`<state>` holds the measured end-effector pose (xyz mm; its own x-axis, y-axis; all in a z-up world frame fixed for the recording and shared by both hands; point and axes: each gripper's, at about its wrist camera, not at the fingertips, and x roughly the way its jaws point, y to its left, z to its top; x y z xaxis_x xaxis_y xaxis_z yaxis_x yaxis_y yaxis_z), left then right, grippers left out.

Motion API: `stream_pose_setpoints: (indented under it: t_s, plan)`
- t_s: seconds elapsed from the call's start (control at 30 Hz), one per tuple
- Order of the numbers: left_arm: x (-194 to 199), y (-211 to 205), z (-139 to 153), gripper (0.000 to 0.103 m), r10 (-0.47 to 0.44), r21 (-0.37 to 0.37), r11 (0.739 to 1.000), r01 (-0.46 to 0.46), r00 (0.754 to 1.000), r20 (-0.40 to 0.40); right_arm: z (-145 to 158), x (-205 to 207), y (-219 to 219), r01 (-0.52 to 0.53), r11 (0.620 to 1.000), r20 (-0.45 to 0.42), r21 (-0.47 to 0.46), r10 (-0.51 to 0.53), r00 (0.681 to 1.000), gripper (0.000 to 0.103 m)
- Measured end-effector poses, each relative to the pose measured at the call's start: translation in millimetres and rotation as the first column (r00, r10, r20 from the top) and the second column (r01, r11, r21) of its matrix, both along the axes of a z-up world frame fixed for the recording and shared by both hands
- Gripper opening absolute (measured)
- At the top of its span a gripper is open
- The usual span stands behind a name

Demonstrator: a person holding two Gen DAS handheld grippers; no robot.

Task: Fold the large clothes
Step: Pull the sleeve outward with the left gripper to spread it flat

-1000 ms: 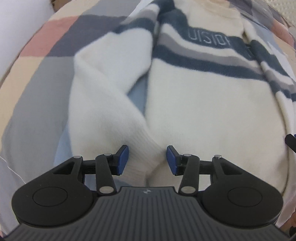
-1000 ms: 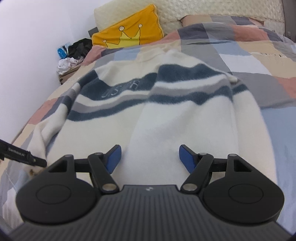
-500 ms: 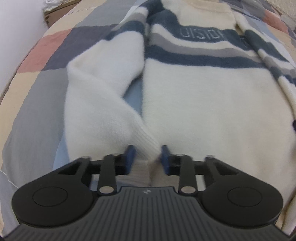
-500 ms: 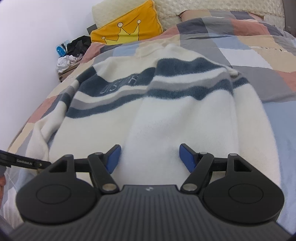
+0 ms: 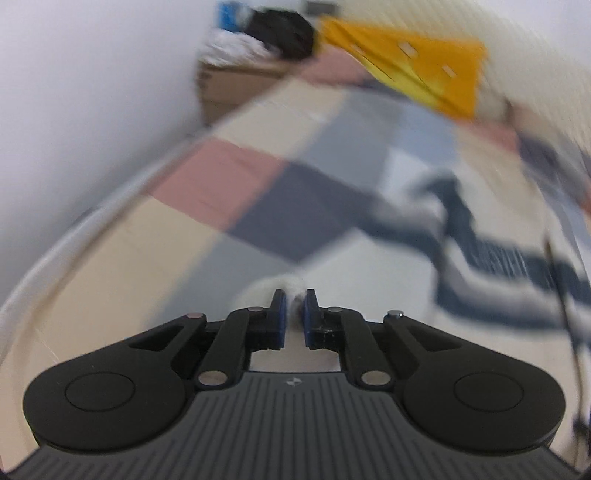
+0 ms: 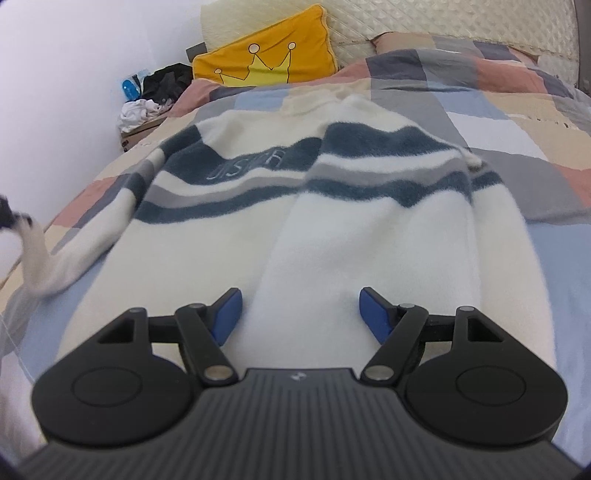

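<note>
A cream sweater [image 6: 332, 229] with navy and grey stripes lies flat on the patchwork bed cover [image 6: 535, 122]. My left gripper [image 5: 293, 310] is shut on the cuff [image 5: 284, 286] of the sweater's left sleeve and holds it lifted; that view is motion-blurred. In the right wrist view the left gripper [image 6: 7, 218] shows at the far left edge with the sleeve [image 6: 55, 258] hanging from it. My right gripper [image 6: 297, 306] is open and empty, low over the sweater's hem.
A yellow crown pillow [image 6: 266, 59] and a cream headboard [image 6: 443, 18] stand at the bed's head. A cardboard box with piled clothes [image 6: 147, 107] sits by the white wall [image 6: 55, 92] on the left.
My left gripper closed on the sleeve cuff and lifted it up and to the left, swinging its view toward the wall. My right gripper stayed open and moved little.
</note>
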<state>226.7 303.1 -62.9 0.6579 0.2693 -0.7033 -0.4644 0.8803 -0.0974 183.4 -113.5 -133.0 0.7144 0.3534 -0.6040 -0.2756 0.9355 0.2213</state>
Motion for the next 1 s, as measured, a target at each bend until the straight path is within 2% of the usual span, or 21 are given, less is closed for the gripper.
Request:
stream_pose_setpoints:
  t_s: [0.1, 0.23, 0.37, 0.5, 0.63, 0.77, 1.0]
  plan:
    - [5, 47, 14, 0.011, 0.101, -0.019, 0.995, -0.101, 0.993, 0.052, 1, -2, 1, 0.000, 1.000, 0.013, -0.007, 0.000, 1.000, 0.072]
    - [18, 108, 31, 0.010, 0.203, -0.008, 0.979, -0.203, 0.974, 0.103, 1, -1, 6, 0.009, 1.000, 0.020, -0.025, -0.009, 1.000, 0.072]
    - [32, 162, 50, 0.009, 0.257, -0.025, 0.966, -0.256, 0.954, 0.153, 3, 0, 12, 0.016, 0.999, 0.033, -0.051, -0.014, 0.999, 0.072]
    - [54, 208, 77, 0.009, 0.290, 0.037, 0.952, -0.305, 0.932, 0.218, 3, 2, 19, 0.022, 0.998, 0.037, -0.063, -0.020, 0.999, 0.072]
    - [81, 258, 88, 0.009, 0.316, 0.047, 0.940, -0.337, 0.916, 0.249, 2, 7, 26, 0.030, 0.996, 0.046, -0.081, -0.026, 0.999, 0.072]
    - [112, 293, 63, 0.009, 0.333, 0.062, 0.934, -0.352, 0.920, 0.209, 1, 12, 33, 0.043, 0.994, 0.046, -0.102, -0.039, 0.998, 0.073]
    - [137, 331, -37, 0.009, 0.353, 0.067, 0.932, -0.356, 0.934, 0.048, -3, 21, 40, 0.066, 0.989, 0.035, -0.135, -0.062, 0.997, 0.073]
